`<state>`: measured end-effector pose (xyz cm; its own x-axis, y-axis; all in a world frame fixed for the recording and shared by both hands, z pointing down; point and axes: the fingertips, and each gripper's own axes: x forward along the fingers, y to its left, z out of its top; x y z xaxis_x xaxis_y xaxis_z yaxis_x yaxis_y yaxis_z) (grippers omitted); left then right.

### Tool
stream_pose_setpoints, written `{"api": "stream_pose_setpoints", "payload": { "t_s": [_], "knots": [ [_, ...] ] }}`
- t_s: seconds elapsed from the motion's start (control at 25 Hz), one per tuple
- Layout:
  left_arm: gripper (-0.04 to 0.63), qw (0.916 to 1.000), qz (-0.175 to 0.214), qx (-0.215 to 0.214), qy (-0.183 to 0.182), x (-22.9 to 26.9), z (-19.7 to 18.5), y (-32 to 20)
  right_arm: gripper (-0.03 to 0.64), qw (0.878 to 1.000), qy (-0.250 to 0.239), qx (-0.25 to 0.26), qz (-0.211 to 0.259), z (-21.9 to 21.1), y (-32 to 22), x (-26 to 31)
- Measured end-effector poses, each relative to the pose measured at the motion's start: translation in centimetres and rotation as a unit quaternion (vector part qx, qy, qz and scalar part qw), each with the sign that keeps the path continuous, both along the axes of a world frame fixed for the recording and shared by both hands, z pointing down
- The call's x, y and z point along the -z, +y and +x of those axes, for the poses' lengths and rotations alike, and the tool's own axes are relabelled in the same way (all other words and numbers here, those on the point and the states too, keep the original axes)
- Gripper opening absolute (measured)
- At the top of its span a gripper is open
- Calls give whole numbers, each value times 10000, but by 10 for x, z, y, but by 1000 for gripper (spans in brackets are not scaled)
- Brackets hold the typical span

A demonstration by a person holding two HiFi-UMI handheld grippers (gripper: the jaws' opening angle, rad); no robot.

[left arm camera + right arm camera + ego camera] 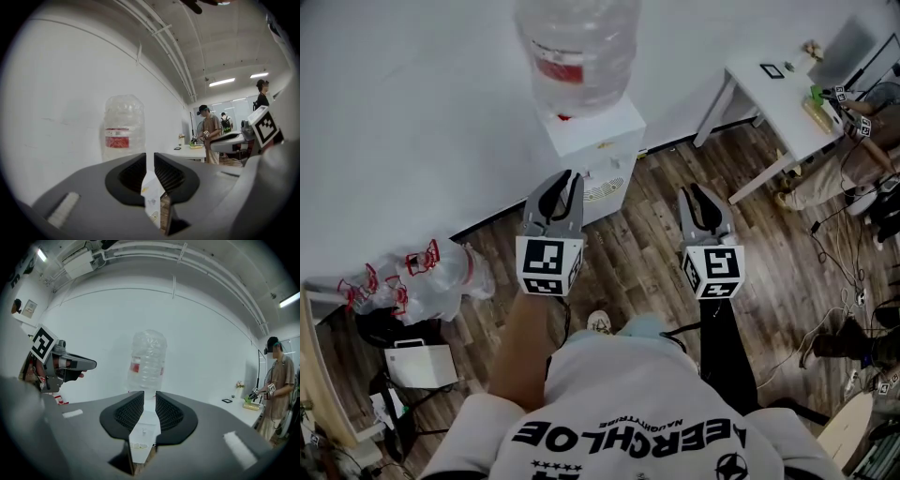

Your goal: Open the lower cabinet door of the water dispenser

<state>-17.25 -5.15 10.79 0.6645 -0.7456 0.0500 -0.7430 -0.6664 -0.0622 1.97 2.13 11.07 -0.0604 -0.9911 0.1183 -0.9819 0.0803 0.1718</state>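
The white water dispenser (598, 129) stands against the wall with a clear bottle (579, 47) on top. Its lower front (606, 189), with a round vent, faces me and looks closed. My left gripper (572, 174) is held level just in front of that lower front, jaws a narrow gap apart with nothing between them. My right gripper (693, 188) hovers to the right over the wood floor, jaws also apart and empty. In the left gripper view the dispenser (151, 187) shows through the gap of the left gripper (150, 155). In the right gripper view it (142, 431) shows past the right gripper (150, 394).
Several empty water bottles (422, 272) lie on the floor at left, near a white box (420, 364). A white table (764, 94) stands at right with a seated person (848, 159) beside it. Cables (839, 253) trail over the floor at right.
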Motion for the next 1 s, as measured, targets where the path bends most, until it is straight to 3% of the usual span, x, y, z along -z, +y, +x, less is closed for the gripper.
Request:
{"api": "stream_pose_setpoints", "payload": {
  "t_s": [0.64,1.0],
  "knots": [
    [75,9990,256,-347,-122,5,4,-2,75,9995,108,273,117,-28,-28,9],
    [75,9996,129,-227,-61,0,-8,-14,75,9993,155,328,106,-32,-39,9]
  ]
}}
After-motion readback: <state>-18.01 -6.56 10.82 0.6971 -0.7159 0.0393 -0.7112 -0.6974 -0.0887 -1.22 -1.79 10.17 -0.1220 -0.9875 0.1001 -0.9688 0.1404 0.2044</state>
